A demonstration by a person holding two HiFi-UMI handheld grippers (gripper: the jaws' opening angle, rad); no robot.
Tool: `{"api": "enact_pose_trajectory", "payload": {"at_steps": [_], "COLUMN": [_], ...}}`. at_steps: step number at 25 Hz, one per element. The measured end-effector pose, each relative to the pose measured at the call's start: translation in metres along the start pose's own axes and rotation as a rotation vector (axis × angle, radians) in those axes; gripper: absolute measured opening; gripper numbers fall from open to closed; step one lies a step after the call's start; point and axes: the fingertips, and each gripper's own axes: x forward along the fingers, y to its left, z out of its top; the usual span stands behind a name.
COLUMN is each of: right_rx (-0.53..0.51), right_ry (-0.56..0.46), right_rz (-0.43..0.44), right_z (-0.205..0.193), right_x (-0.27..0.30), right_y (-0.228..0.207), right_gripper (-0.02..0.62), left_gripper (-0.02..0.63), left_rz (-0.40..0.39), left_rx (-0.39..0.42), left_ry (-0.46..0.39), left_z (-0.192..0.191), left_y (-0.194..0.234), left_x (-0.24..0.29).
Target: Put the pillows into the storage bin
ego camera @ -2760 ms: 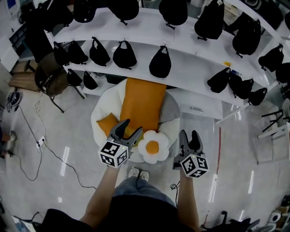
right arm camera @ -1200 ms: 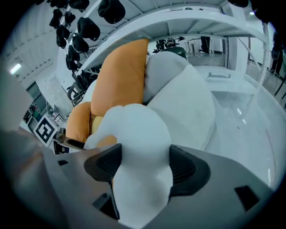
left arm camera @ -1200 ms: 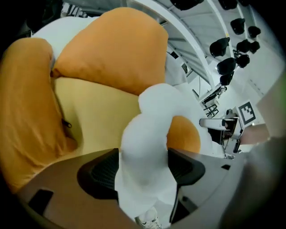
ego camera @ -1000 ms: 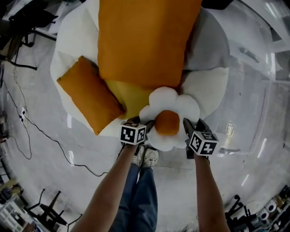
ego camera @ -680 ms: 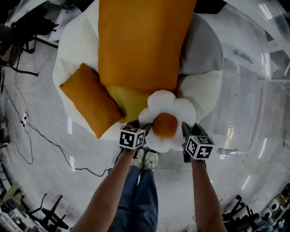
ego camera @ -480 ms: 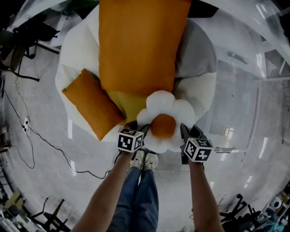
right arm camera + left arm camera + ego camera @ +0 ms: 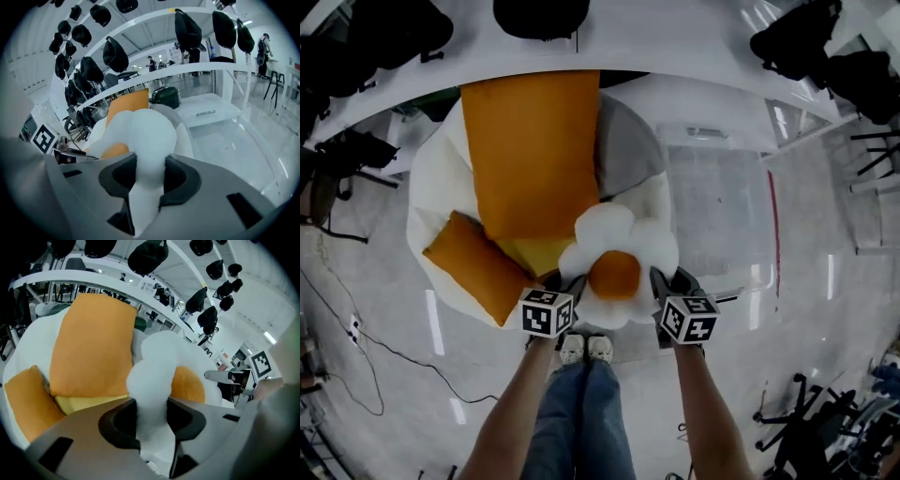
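Observation:
A white flower pillow [image 7: 623, 239] with an orange centre hangs between my two grippers, over the front edge of a white beanbag [image 7: 431, 202]. My left gripper [image 7: 565, 281] is shut on its left petal [image 7: 152, 376], which bulges between the pads. My right gripper [image 7: 664, 279] is shut on its right petal [image 7: 143, 136] in the same way. A large orange pillow [image 7: 530, 155] lies along the beanbag, and a small orange pillow [image 7: 473, 265] rests at its lower left. I see no plain storage bin.
A curved white shelf [image 7: 675, 42] with black bags [image 7: 787, 42] runs across the back. A grey cushion [image 7: 623, 150] lies right of the big pillow. A pale rectangular shape [image 7: 717, 202] sits on the glossy floor at right. A chair stands at lower right, and a person's feet show below the pillow.
Both grippers' jaws have closed onto the flower pillow's side petals. The head view has drawn back, so the beanbag looks smaller and the shelf has come into sight.

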Motion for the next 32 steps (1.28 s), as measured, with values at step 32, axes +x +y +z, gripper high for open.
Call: {"api": "enact_pose_trajectory", "payload": {"at_steps": [32], "right_rx": [0.290], "right_ry": [-0.111], "right_rz": [-0.234], "right_z": [0.021], "right_x": [-0.025], "right_y": [-0.420], "right_gripper": [0.144], "left_gripper": [0.167], "left_rz": [-0.103], "left_rx": [0.316], "left_ry": [0.175], "left_z": [0.112], "left_y": [-0.262], "left_x": [0.334]}}
